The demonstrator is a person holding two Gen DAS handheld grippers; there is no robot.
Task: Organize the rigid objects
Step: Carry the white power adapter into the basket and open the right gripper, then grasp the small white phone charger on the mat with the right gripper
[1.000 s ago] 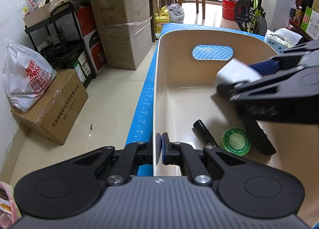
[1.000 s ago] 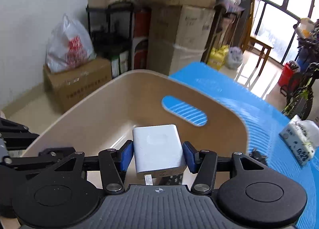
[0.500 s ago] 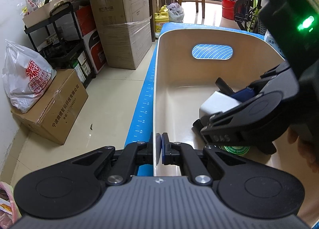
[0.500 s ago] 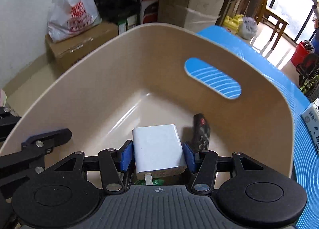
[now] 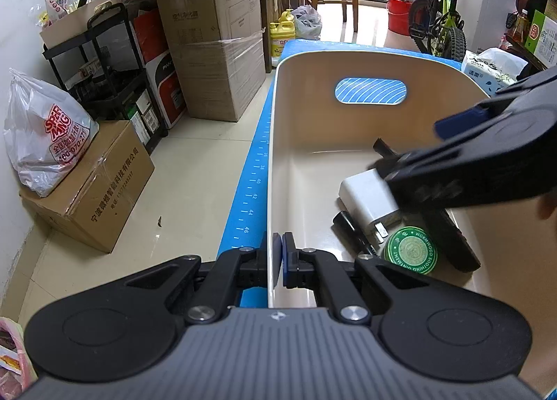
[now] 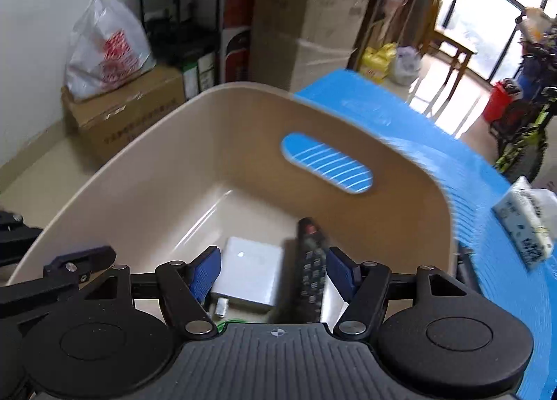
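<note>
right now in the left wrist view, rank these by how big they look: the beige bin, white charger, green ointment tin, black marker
1. beige bin, by far the largest.
2. white charger.
3. green ointment tin, close to the charger; the right gripper covers part of the charger, so this order is unsure.
4. black marker, thinnest and partly hidden.

Blue ribbed tabletop (image 6: 435,156), white ruler marks running down its left edge. Sitting right on it: a beige plastic bin (image 5: 376,62) with an oval handle cut-out, blue showing through. The bin's left wall runs along that ruled edge. Off to the right on the same blue surface, a white-and-blue pack of tissues (image 6: 525,222), lying just beside the bin's far right corner. Beyond the tabletop's left edge, a pale tiled floor (image 5: 195,170) carries a taped brown cardboard box (image 5: 94,191), a white printed plastic bag (image 5: 45,142) resting on top of it.
</note>
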